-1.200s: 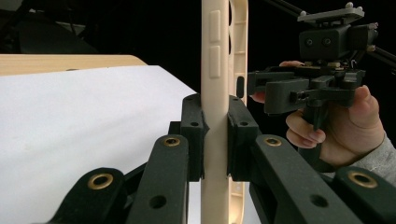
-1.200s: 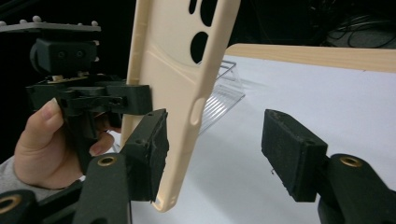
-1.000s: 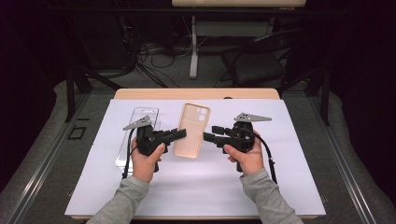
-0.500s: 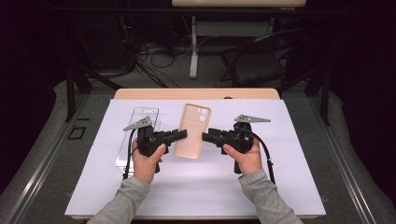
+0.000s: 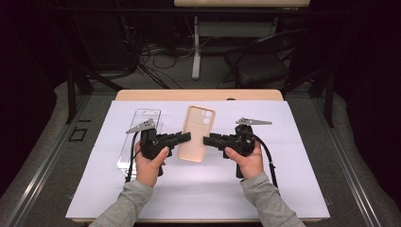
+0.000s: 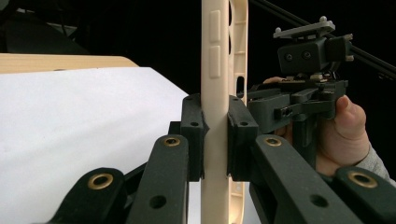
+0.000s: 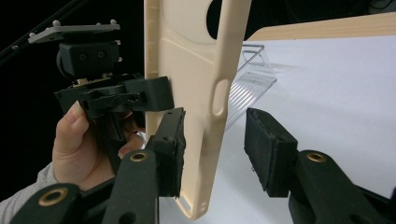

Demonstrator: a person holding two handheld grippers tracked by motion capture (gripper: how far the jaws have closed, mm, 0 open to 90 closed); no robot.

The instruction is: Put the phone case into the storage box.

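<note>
Beige phone case (image 5: 196, 133); black tools; white sheet (image 5: 293, 156).

A light wooden table (image 5: 198, 94) carries a large white sheet (image 5: 198, 198) that covers nearly all of its top, leaving a strip of wood bare along the far edge. A clear plastic box (image 5: 142, 120) lies flat on the sheet's left part, its long side running from near to far

Dark room, grey floor (image 5: 42, 189), perhaps a chair (image 5: 257, 66) behind the wooden table (image 5: 198, 95).
</note>
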